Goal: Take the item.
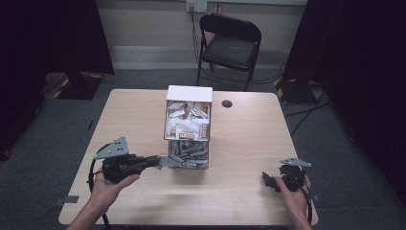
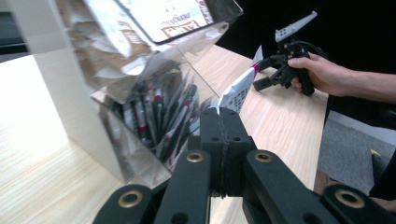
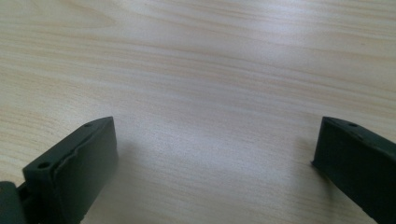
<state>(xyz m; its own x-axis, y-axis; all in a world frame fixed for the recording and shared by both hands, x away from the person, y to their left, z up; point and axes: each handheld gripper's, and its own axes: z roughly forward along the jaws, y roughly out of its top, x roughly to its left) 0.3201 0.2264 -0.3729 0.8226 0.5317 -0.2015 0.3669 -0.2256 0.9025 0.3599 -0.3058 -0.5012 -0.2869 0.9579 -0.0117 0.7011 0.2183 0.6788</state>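
- Two tiers make up the clear dispenser box standing mid-bench, nearer the far edge: paper packets above, slim stick sachets below.
- Left tongs are closed on one sachet, pinched by its end; it sticks out past the tips, just clear of the box's lower opening on the near side.
- Right tongs rest near the near right corner of the bench, jaws spread wide over bare wood, holding nothing.
- Step in hand, as I judge it: drawing the sachet free of the lower tier.
- To do it well, pull along the sachet's own length, straight away from the opening, so that it slides out rather than bending.
- Keep the pinch firm; the hold is on the end only, and a slack grip could let the sachet slip or swing.
- Watch the neighbouring sticks: they lie packed and leaning, so a sideways tug may drag some out onto the bench.
- Lift slightly once the tail clears the lip, to avoid catching the box wall and shifting the box.
- Right tongs could steady the box if it starts to move.
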